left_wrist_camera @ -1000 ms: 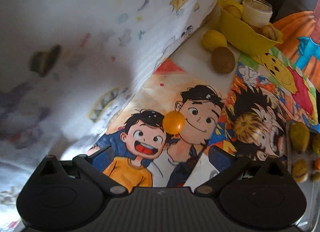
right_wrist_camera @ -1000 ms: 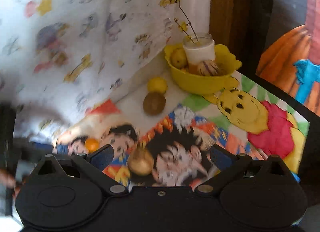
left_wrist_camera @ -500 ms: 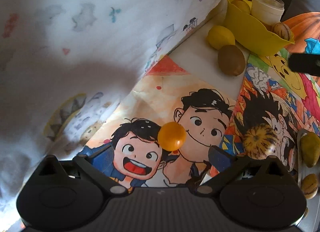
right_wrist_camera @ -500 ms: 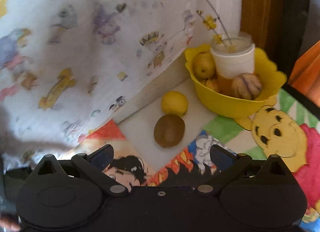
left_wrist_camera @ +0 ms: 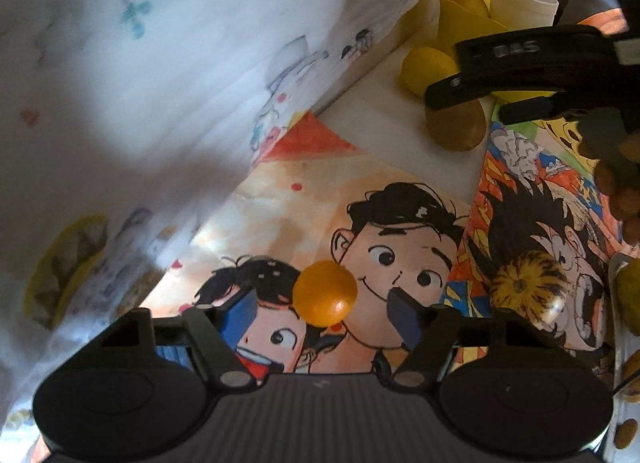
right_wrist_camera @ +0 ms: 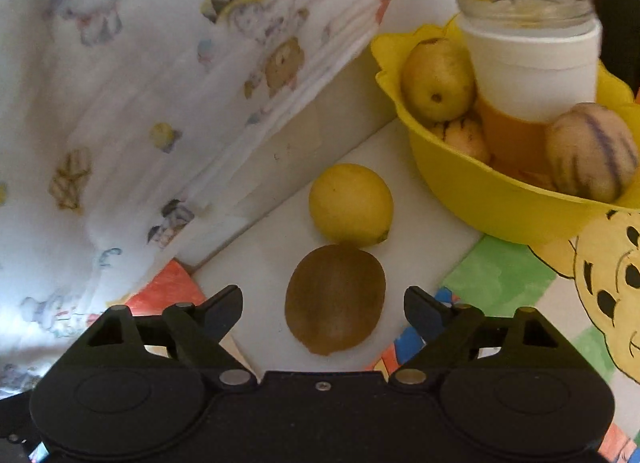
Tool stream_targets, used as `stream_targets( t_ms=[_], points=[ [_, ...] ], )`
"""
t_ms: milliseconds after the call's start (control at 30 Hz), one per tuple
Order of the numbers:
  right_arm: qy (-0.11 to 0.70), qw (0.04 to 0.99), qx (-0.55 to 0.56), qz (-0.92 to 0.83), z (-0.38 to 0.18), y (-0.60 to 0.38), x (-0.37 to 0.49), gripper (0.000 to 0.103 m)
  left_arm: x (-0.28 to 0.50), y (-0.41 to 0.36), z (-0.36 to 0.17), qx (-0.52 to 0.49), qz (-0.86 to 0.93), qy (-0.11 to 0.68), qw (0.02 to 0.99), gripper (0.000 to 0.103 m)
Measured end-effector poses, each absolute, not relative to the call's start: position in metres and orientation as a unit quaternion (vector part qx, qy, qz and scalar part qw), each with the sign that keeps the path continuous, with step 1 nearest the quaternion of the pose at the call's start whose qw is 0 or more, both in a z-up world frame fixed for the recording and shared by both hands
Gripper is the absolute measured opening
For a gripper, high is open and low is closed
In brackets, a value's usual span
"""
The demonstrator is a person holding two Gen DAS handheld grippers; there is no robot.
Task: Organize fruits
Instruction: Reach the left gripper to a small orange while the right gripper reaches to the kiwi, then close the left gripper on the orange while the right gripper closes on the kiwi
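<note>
Both grippers closing, nothing pinched yet. Left gripper straddles the small orange fruit on the near surface; right gripper brackets the kiwi, which touches the lemon. Our risks: round orange squirts out; kiwi grip nudges the lemon rolling.

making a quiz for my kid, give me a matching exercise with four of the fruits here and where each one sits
Things:
1. small round orange fruit
2. brown fuzzy kiwi
3. smooth yellow lemon
4. cream fruit with purple stripes

Places:
A. inside the yellow plastic bowl
B. between the fingers of the left gripper
C. between the fingers of the right gripper
D. just behind the kiwi, touching it

Pairs: 1-B, 2-C, 3-D, 4-A
</note>
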State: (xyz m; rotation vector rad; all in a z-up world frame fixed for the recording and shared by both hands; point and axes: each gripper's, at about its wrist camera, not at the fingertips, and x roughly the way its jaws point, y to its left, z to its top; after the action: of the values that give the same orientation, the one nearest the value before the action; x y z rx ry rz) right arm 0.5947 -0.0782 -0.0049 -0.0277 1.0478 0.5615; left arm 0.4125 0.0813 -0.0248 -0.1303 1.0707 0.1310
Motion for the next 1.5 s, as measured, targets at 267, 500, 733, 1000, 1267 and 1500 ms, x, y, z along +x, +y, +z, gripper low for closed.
stream_targets(
  t_ms=[267, 500, 733, 1000, 1267, 1500],
  points=[
    [0.497, 0.824, -0.03, 0.271, -0.017, -0.069, 0.599, 0.078, 0.417, 0.072, -0.025, -0.049, 0.072, 0.486, 0.87, 0.047],
    [0.498, 0.826, -0.031, 0.263, -0.018, -0.069, 0.591, 0.061, 0.422, 0.071, -0.025, -0.053, 0.079, 0.472, 0.876, 0.037],
    [0.495, 0.824, -0.03, 0.273, -0.016, -0.07, 0.582, 0.06, 0.428, 0.071, -0.027, -0.047, 0.073, 0.465, 0.881, 0.034],
    [0.496, 0.82, -0.03, 0.283, -0.025, -0.057, 0.57, 0.06, 0.425, 0.074, -0.027, -0.047, 0.066, 0.47, 0.879, 0.039],
    [0.499, 0.819, -0.028, 0.283, -0.027, -0.057, 0.57, 0.06, 0.417, 0.074, -0.026, -0.046, 0.069, 0.476, 0.876, 0.05],
    [0.499, 0.819, -0.028, 0.282, -0.023, -0.061, 0.568, 0.06, 0.407, 0.073, -0.027, -0.038, 0.069, 0.479, 0.874, 0.059]
  ],
)
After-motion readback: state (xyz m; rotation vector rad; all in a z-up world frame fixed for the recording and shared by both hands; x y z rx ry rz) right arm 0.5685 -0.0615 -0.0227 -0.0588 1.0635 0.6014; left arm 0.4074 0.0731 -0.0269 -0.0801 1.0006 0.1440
